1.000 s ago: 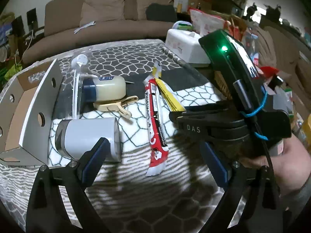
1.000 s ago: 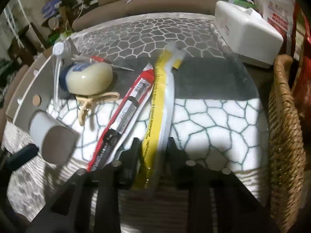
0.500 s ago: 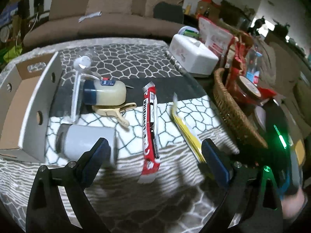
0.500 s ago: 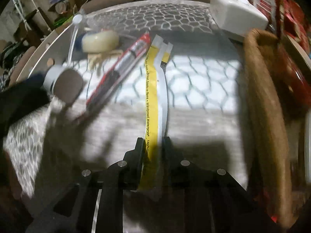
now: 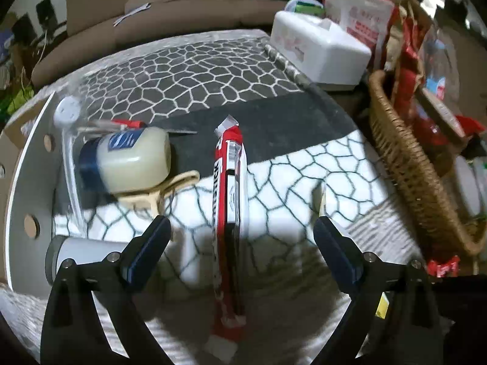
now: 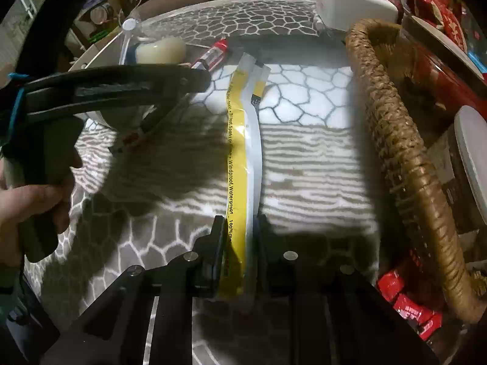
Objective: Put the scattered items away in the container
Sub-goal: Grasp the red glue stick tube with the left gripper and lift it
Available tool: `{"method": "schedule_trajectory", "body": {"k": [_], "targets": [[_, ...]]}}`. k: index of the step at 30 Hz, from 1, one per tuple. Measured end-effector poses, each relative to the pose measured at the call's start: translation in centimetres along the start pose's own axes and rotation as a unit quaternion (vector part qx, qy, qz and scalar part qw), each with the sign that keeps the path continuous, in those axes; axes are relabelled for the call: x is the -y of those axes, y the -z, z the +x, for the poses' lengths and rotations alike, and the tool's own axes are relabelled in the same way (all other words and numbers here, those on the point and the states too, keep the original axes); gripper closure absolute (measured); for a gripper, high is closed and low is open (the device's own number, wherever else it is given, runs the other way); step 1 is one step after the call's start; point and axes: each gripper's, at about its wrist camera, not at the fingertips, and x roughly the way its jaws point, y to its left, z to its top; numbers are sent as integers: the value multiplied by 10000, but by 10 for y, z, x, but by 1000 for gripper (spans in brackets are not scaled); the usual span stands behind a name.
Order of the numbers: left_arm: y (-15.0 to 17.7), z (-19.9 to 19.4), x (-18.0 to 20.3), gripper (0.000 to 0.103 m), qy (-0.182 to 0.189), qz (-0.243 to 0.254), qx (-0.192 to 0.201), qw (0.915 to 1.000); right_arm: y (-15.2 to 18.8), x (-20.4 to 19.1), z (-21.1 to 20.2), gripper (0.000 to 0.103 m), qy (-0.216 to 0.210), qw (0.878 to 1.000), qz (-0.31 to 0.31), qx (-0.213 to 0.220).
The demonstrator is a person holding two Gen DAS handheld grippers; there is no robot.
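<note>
While the yellow packet (image 6: 240,164) is pinched at its near end by the right tongs (image 6: 239,243), light and floppy, the red packet (image 5: 229,213) is straddled by the wide-open left tongs (image 5: 240,237); a mid-length grip is advised.

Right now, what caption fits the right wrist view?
Right gripper shut on the yellow packet, beside the wicker basket.

A home living room: brown sofa (image 5: 170,9) behind a cluttered patterned table (image 5: 213,70).
</note>
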Motion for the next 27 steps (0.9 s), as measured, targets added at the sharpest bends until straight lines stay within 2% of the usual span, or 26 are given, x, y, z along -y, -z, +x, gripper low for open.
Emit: {"method": "schedule_trajectory", "body": {"k": [1, 2, 4, 6, 7, 8, 9, 11, 14, 18, 24, 27], "targets": [[-2, 3, 2, 14, -7, 34, -48, 10000, -1, 0, 0, 83, -12, 10000, 12, 9], [-4, 9, 3, 23, -4, 30, -128, 9999, -1, 1, 1, 83, -24, 10000, 26, 19], [-5, 18, 7, 29, -240, 178, -193, 9994, -2, 2, 1, 82, -32, 10000, 31, 53], [-7, 21, 13, 32, -272, 333, -219, 9988, -4, 1, 2, 79, -33, 10000, 34, 82], [-8, 22, 16, 43, -255, 407, -240, 9986, -4, 0, 2, 79, -21, 9999, 25, 99], [-7, 23, 18, 60, -247, 446, -286, 9983, -5, -1, 3, 78, -1, 9999, 12, 112], [-6, 26, 18, 69, -216, 408, -367, 9983, -7, -1, 4, 77, 14, 9999, 3, 129], [-3, 26, 16, 75, -50, 262, -397, 9989, -10, -3, 5, 74, 41, 9999, -16, 155], [0, 24, 14, 81, 113, 201, -438, 9988, -14, -5, 7, 74, 106, 9998, -43, 185], [23, 11, 7, 81, 590, -44, -526, 9969, -11, -4, 6, 79, 141, 9997, -109, 163], [77, -27, -5, 81, 654, 80, -521, 9965, -4, -4, 0, 81, -30, 9999, -84, 114], [107, -50, -14, 81, 600, 134, -577, 9964, 2, -13, -3, 83, -349, 9994, -47, 67]]}}
